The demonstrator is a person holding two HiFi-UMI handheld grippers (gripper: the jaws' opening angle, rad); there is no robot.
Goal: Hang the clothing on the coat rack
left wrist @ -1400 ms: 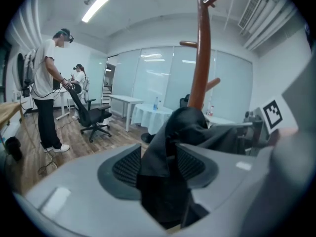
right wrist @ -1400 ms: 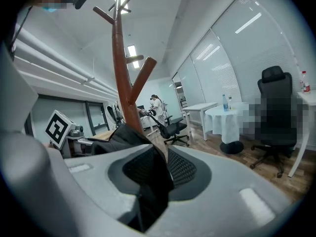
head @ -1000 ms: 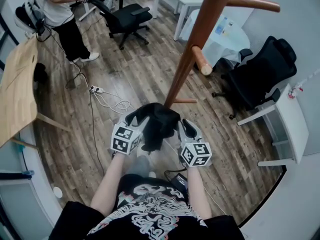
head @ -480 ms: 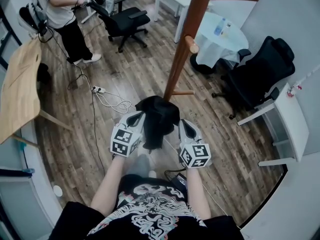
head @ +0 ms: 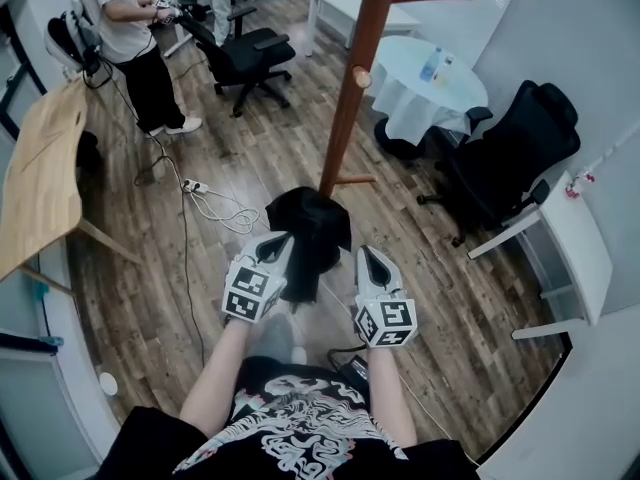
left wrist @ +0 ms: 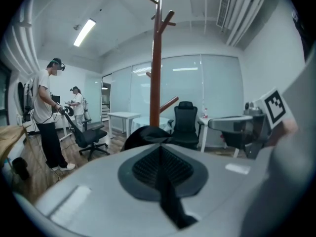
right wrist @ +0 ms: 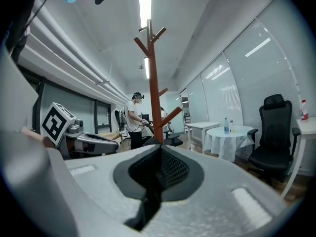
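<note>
In the head view, the left gripper [head: 283,241] and the right gripper [head: 370,254] sit just below frame centre, side by side, each clenched on the black clothing [head: 310,223], which hangs bunched between them and slightly toward 12 o'clock. The coat rack [head: 345,98] rises from just beyond the clothing toward 12 o'clock, its wooden pole leaning out of the top edge. A person [head: 125,28] stands at 10 o'clock beside a black office chair [head: 245,53]; a round table [head: 430,88] under a white cloth is at 1 o'clock, and a wooden table [head: 40,178] lies at 9 o'clock. In the left gripper view, the left gripper [left wrist: 160,144] has its jaws pressed together with a strip of the clothing [left wrist: 170,201] pinched in the seam and trailing toward 6 o'clock; the coat rack [left wrist: 156,73] stands straight ahead at 12 o'clock, and the right gripper [left wrist: 247,125] shows at 3 o'clock. In the right gripper view, the right gripper [right wrist: 159,149] is likewise closed on a dark fold of the clothing [right wrist: 148,201], with the coat rack [right wrist: 154,83] at 12 o'clock and the left gripper [right wrist: 84,142] at 9 o'clock.
</note>
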